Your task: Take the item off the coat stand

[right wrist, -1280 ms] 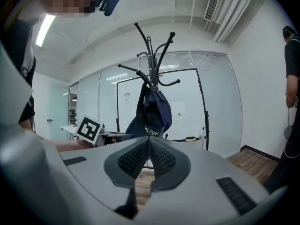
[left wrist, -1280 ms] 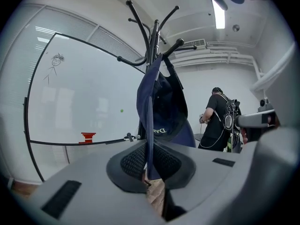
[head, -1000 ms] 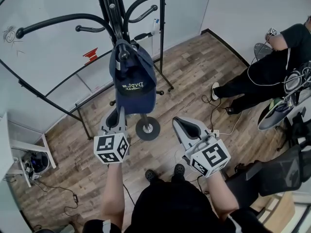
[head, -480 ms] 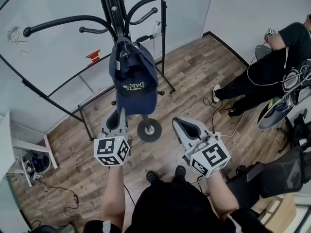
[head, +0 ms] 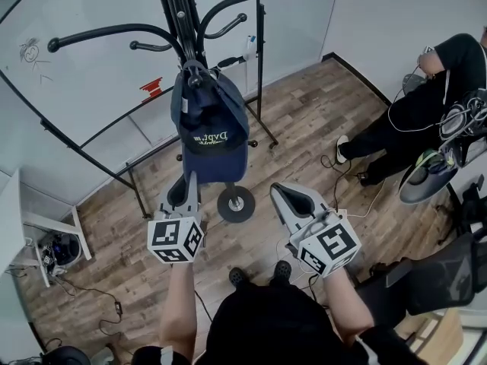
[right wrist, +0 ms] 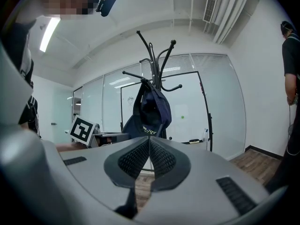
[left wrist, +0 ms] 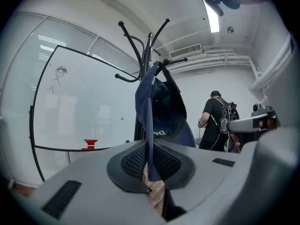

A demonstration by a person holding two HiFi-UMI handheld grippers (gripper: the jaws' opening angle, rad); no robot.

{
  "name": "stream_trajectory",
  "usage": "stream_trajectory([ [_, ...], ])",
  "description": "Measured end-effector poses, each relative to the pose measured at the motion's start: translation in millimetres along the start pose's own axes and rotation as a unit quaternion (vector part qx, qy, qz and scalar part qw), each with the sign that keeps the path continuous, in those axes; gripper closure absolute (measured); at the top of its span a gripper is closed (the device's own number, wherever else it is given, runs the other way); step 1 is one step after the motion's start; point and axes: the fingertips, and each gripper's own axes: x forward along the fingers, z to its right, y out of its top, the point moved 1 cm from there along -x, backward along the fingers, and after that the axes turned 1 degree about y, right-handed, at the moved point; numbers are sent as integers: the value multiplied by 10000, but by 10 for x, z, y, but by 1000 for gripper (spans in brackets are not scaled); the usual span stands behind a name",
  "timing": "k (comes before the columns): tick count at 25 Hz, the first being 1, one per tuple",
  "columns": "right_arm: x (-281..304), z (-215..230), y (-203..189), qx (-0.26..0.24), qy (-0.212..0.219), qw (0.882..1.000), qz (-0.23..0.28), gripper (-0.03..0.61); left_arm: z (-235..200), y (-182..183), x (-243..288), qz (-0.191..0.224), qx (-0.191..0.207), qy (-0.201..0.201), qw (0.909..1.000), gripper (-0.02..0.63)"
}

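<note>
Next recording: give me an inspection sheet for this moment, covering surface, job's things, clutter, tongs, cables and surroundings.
Surface: wood-plank floor; no table seen.
Job's things: navy cap hangs on a hook of the black coat stand.
Clutter: white shelf unit at left, small items on it too small to identify.
Tongs: left tongs shut on the cap's brim; right tongs shut, empty, short of the cap.
Cables: black cable on the floor at left; white cable near the seated person.
Surroundings: whiteboard behind the stand; seated person at right; office chair.
</note>
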Motion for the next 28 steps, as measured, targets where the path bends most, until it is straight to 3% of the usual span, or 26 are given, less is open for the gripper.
stream_trajectory([
  [17, -135, -78, 36, 40, 345, 9994, 86, 548, 222, 18, -372, 207, 9, 166, 9996, 583],
  [28, -124, -83, 128, -41, 718, 9973, 147, 548, 262, 37, -638, 246, -41, 482, 9985, 583],
])
